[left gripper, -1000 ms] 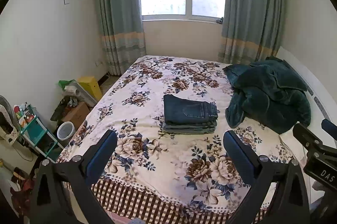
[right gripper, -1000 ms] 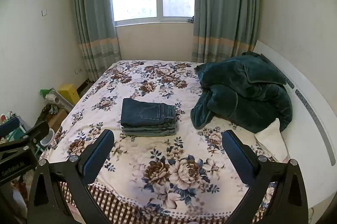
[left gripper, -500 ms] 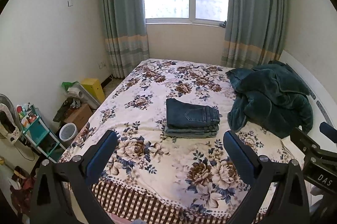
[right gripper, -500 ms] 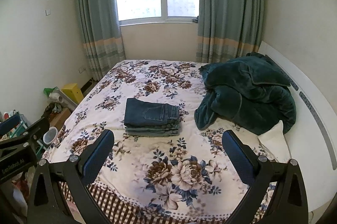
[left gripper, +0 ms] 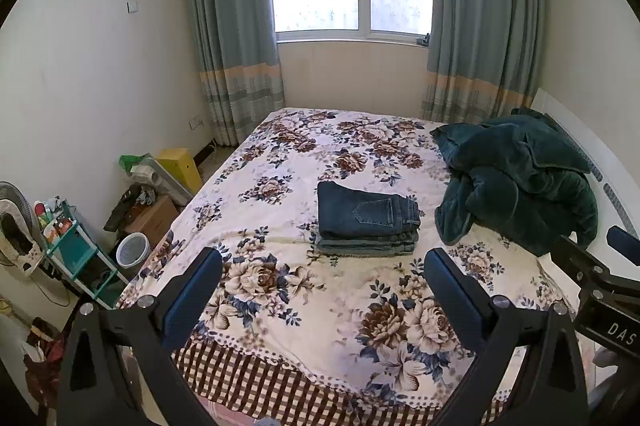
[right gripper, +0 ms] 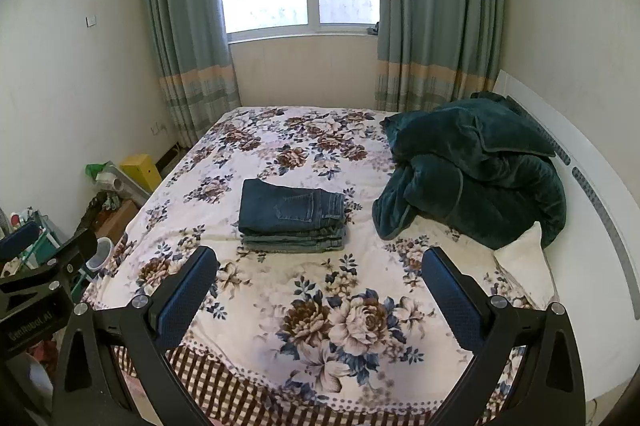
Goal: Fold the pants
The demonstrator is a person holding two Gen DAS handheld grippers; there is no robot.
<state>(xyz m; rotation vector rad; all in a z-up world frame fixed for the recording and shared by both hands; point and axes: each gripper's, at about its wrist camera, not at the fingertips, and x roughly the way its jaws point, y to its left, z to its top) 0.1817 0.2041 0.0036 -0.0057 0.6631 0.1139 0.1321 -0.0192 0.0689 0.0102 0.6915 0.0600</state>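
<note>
The left gripper (left gripper: 322,276) hangs spread and empty over the near edge of the bed (left gripper: 280,306), well apart from the pants (left gripper: 366,218), which lie mid-bed as a squared, layered denim stack. Right of them slumps a green blanket (left gripper: 516,181). The right gripper (right gripper: 320,276) is likewise spread and empty; judging the fold complete, both are best kept clear of the stack.

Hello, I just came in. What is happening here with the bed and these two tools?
A person holds two grippers above the near edge of the bed. The left gripper and the right gripper are both open and hold nothing. The jeans lie folded in a neat stack in the middle of the bed, untouched. A green blanket is heaped to their right. The folding looks finished.
</note>
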